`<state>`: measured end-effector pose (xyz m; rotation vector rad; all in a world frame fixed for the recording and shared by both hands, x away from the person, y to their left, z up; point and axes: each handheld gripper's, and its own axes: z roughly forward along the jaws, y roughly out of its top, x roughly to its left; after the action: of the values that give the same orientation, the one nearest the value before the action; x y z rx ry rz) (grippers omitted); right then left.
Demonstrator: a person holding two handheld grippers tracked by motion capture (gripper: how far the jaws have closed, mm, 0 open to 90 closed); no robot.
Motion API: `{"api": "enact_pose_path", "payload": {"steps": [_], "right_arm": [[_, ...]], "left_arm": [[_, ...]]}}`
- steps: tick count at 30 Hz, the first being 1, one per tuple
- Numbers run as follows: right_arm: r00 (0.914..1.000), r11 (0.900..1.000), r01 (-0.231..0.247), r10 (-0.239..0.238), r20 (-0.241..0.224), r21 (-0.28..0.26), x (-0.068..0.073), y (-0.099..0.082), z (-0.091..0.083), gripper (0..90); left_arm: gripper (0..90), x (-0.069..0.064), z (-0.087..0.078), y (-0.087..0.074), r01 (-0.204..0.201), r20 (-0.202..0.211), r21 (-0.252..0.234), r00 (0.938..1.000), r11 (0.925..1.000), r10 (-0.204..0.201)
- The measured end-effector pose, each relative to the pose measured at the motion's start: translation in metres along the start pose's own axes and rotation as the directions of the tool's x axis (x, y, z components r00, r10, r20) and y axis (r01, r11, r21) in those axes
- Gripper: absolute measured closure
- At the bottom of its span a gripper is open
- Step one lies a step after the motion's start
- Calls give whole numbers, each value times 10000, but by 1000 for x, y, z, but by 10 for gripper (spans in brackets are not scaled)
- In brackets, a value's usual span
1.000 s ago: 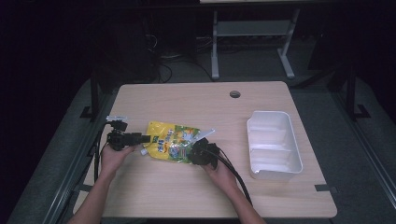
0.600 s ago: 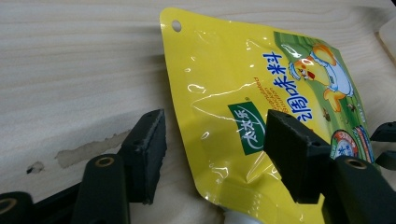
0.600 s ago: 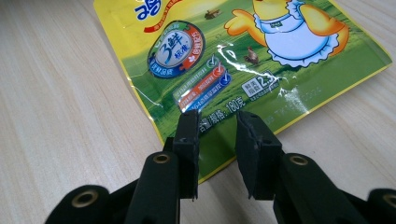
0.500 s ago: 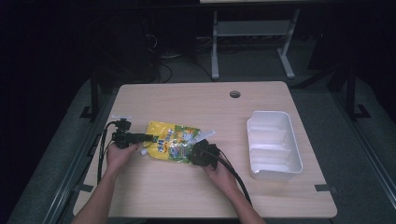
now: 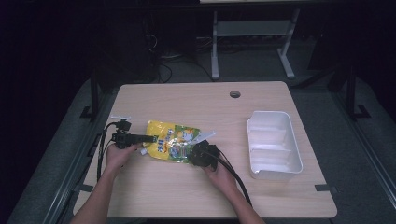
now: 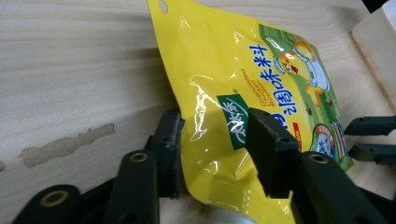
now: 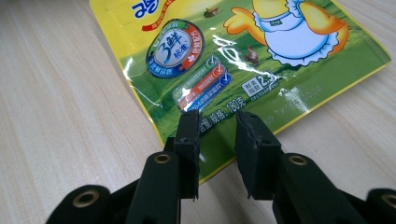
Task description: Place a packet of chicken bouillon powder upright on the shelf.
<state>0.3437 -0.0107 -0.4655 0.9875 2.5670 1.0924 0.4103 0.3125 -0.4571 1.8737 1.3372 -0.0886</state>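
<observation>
High view shows the pouch (image 5: 172, 140) flat on the surface (image 5: 154, 191), the left gripper (image 6: 212, 147) pinching one end to steady it while the right gripper (image 7: 217, 133), jaws narrowly apart, straddles the opposite edge.

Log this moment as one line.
left tongs: astride glossy yellow-green foil pouch edge | right tongs: open over pouch bottom corner | white plastic tray: untouched

we note the pouch (image 6: 243, 79) as glossy plastic film, yellow and green, creased, catching glare; table (image 5: 187, 196) pale wood grain, matt, with one worn patch (image 6: 65, 144) in the left gripper view; left gripper (image 6: 217, 149) jaws matt black plastic, brass-looking rivets; tray (image 5: 275, 142) smooth white plastic
</observation>
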Motion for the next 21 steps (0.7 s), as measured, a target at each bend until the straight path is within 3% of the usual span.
{"api": "enact_pose_path", "payload": {"steps": [4, 11, 14, 16, 18, 21], "right_arm": [[10000, 10000, 9, -9, 31, 9, 0, 0, 0, 705], [9999, 9999, -103, 103, -25, -54, -1, -1, 0, 707], [9999, 9999, -141, 141, -37, -48, -1, -2, 0, 708], [9999, 9999, -142, 142, -49, -82, -2, -2, 0, 708], [9998, 9998, -175, 174, -55, -111, -2, -3, 0, 708], [9999, 9998, -163, 162, -51, -128, -2, -3, 0, 707]], "left_arm": [[724, 5, -7, -2, 94, 237, -4, 9997, 10000, -94], [796, 10, -10, -2, 327, 909, 128, 9953, 9994, -337], [805, 10, -11, -2, 347, 990, 151, 9944, 9993, -361], [886, 8, -12, -2, 208, 1205, 43, 9925, 9998, -212], [890, 3, -13, 0, -95, 980, 48, 9951, 9999, 90], [895, 1, -16, 0, -269, 1021, 2, 9944, 9996, 267]]}}
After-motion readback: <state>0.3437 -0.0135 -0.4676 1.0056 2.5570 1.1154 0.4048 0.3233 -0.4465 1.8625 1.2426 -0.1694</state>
